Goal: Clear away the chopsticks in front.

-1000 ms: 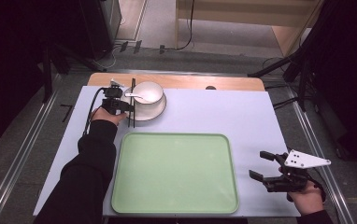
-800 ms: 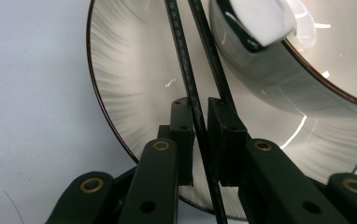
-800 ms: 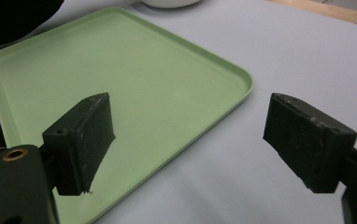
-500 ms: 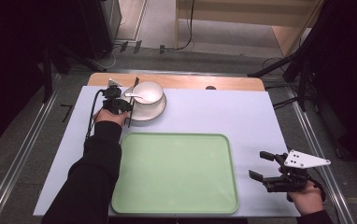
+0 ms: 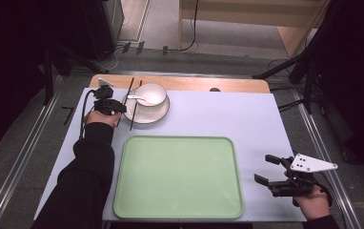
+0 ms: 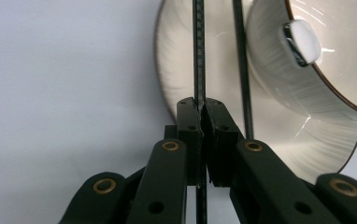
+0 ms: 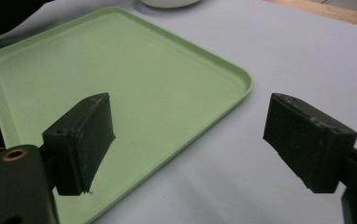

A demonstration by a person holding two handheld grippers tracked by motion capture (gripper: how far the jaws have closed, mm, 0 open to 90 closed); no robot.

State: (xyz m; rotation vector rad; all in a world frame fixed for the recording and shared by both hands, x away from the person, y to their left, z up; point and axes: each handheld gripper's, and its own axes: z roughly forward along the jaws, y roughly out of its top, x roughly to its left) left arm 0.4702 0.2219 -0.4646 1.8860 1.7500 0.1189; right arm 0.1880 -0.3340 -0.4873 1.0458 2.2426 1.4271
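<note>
- Compared with a second ago, the left gripper (image 5: 116,109) sits a little higher in the frame and closer to the plate's left rim, while the right gripper (image 5: 273,177) keeps its place at the lower right.
- One black chopstick (image 6: 199,56) is pinched between the left gripper's jaws, which are pressed together on it; in the left gripper view it runs straight up across the plate's rim.
- Its twin, the second chopstick (image 6: 240,60), lies just beside it, free of the jaws and resting across the plate (image 6: 176,65).
- In the high view both sticks lie at the upper left, slanting over the left edge of the plate, which carries a white bowl (image 5: 150,94) with a spoon (image 5: 137,98) in it.
- Below them, at the centre of the frame, the green tray (image 5: 178,177) lies bare on the pale table (image 5: 227,114).
- The right gripper rests with its jaws wide apart, holding nothing, just beside the tray's right edge.
- I judge the step in hand to be the grasp of the first chopstick, with the lift yet to come.
- The next move likely calls for a straight lift clear of the rim, without nudging the twin stick or the bowl, then a carry down toward the tray.
</note>
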